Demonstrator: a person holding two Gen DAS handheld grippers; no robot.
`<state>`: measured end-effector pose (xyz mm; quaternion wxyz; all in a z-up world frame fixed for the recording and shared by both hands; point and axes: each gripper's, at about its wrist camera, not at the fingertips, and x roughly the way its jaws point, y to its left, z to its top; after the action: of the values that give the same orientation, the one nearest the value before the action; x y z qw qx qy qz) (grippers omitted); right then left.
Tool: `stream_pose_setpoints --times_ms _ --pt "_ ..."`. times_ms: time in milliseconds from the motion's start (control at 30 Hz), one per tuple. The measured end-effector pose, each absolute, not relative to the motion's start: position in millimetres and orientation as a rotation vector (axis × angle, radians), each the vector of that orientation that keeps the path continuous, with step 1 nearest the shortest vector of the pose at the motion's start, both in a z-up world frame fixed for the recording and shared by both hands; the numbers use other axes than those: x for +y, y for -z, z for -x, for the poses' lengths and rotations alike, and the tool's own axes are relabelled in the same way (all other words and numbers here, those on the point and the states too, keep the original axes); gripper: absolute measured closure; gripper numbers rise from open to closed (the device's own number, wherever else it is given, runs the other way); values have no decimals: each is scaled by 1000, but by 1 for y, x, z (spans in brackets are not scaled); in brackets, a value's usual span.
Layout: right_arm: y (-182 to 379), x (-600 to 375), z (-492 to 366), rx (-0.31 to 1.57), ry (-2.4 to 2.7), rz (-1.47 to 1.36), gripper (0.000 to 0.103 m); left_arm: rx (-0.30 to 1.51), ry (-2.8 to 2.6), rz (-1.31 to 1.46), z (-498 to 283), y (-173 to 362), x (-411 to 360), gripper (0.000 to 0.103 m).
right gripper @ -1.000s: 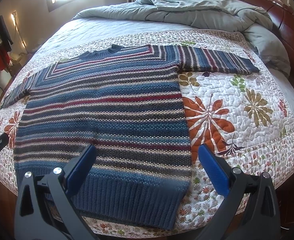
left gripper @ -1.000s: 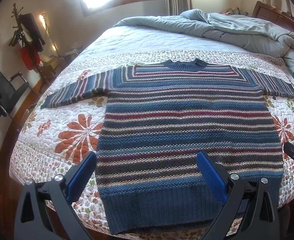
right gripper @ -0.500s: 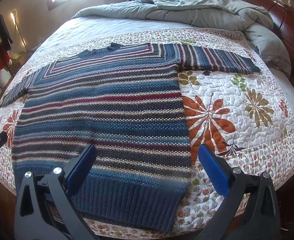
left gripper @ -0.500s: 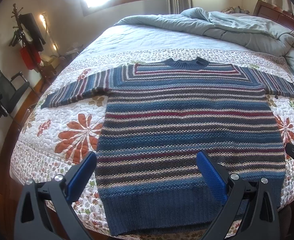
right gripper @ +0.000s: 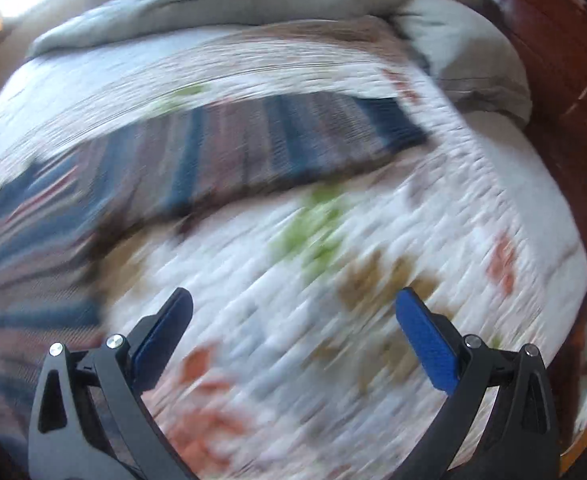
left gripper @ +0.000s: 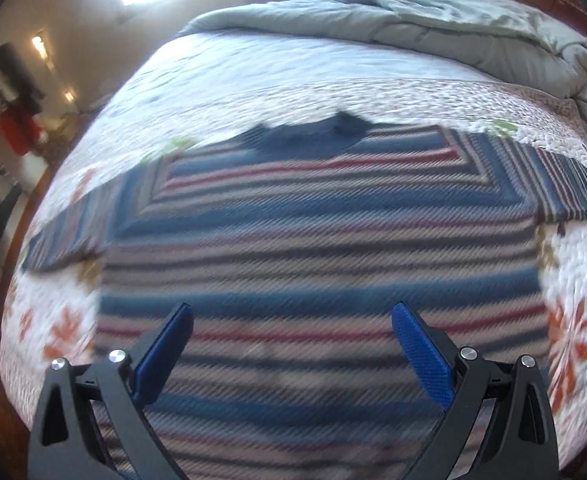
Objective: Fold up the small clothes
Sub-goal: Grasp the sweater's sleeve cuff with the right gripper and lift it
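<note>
The striped sweater's right sleeve (right gripper: 277,140) lies far-left of the wide-open, empty right gripper (right gripper: 293,320), long axis crosswise; the left gripper (left gripper: 291,330), equally wide, hovers over the sweater body (left gripper: 317,248).

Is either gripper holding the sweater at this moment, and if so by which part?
Nothing is held. The left gripper is open above the striped sweater; the right gripper is open over the floral quilt, beside the sweater's sleeve.

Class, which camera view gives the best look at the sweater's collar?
The left wrist view: the dark blue collar sits near the middle of the picture, above the striped sweater. The right wrist view shows mainly a blurred sleeve; only a blurred dark patch at its left edge may be collar.
</note>
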<state>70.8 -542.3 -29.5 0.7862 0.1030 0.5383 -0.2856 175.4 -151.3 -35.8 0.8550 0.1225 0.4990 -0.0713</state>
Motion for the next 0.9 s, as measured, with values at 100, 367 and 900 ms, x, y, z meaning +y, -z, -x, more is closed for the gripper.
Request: stream_pose_setpoints --times_ms 100,367,900 --pt "38 -606 -93 1197 645 -294 3 1042 166 -251 -207 44 -209 4" --pt "81 -716 -126 1230 592 -496 3 1041 231 -214 -232 67 -280 4" --pt "64 -722 -143 1083 589 -529 92 1097 174 -283 -243 99 -218 4"
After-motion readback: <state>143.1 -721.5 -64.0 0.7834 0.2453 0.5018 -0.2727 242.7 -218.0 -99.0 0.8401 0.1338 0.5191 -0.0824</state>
